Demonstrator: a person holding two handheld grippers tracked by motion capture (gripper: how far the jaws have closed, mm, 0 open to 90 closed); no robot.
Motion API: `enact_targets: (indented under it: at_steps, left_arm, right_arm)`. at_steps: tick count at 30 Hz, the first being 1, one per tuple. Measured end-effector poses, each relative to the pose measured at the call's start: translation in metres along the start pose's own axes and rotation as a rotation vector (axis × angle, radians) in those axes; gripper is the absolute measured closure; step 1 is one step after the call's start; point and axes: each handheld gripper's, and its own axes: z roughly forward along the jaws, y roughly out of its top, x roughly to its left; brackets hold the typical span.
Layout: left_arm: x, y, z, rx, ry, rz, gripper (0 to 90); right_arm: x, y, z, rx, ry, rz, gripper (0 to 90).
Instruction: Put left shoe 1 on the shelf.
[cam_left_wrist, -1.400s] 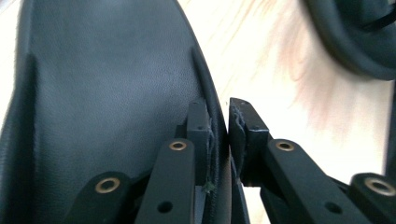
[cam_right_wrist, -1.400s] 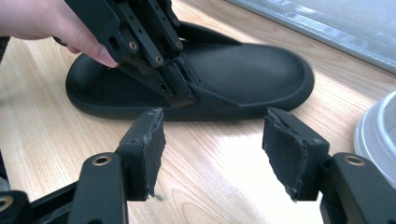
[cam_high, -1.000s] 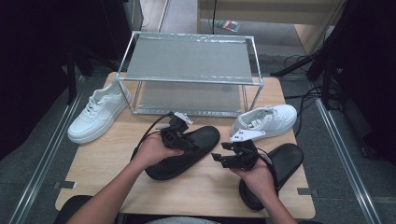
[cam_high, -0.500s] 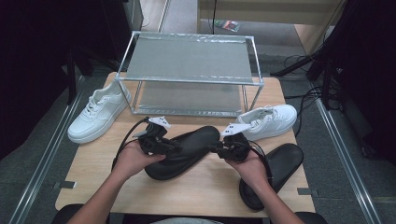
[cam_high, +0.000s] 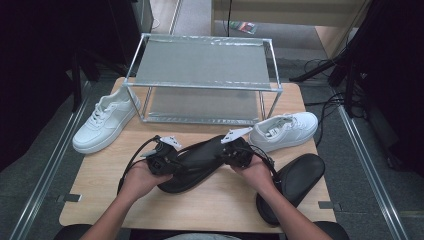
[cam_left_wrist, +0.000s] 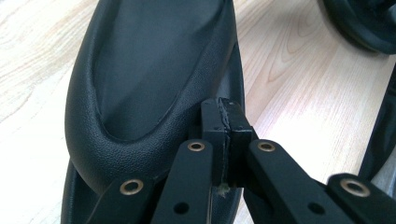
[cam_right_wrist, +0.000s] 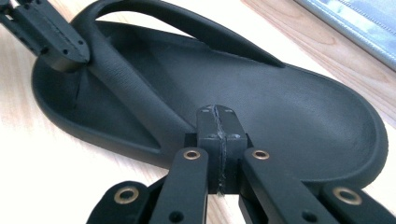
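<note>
Two grippers meet on one black slipper (cam_high: 195, 162) at the middle of the table (cam_high: 100, 185). The slipper lies slantwise across the wood, its lower end toward the person, its upper end toward the rack (cam_high: 202, 80). The left gripper (cam_high: 167, 162) sits at the slipper's left side, held by the left hand (cam_high: 140, 180); the right gripper (cam_high: 235, 152) sits at its upper right end, held by the right hand (cam_high: 257, 175).

In the left gripper view, the left gripper's jaws are pressed flat together, tips touching the edge of the slipper's strap (cam_left_wrist: 149, 70); whether anything is pinched between them cannot be told. In the right gripper view, the right gripper's jaws are likewise closed tight, their tips over the slipper's near rim (cam_right_wrist: 154, 151), and a grip on that rim cannot be confirmed. The other gripper's black jaw tip shows at the top left of that view, resting against the strap.

A second black slipper (cam_high: 295, 182) lies at the table's right front edge, just beside the right forearm. One white sneaker (cam_high: 285, 130) sits just behind the right gripper, near the rack's right leg. Another white sneaker (cam_high: 105, 122) sits at the table's left edge, beside the rack's left leg. The two-shelf metal rack stands at the back of the table.
</note>
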Motion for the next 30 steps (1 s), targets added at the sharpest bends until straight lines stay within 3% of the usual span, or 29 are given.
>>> enact_targets:
  at_steps: [7,13,18,23,30]
  left_arm:
    - [0.002,0.000,0.003,0.005,0.004,0.014,90.0]
    - [0.000,0.000,0.008,0.019,0.018,0.030,90.0]
    - [0.006,0.000,0.007,0.012,0.015,0.011,90.0]
    - [0.009,0.000,0.006,0.006,0.014,0.003,90.0]
    - [0.014,-0.001,0.005,0.003,0.018,-0.006,90.0]
  right_arm:
    - [-0.001,0.000,0.001,-0.001,-0.032,-0.012,90.0]
    - [-0.005,-0.002,0.003,0.000,-0.018,0.015,90.0]
    - [-0.007,-0.002,0.008,-0.016,-0.028,0.010,90.0]
    - [-0.011,-0.001,0.013,-0.012,-0.011,0.056,90.0]
    - [-0.005,0.000,0.012,0.011,-0.012,0.033,90.0]
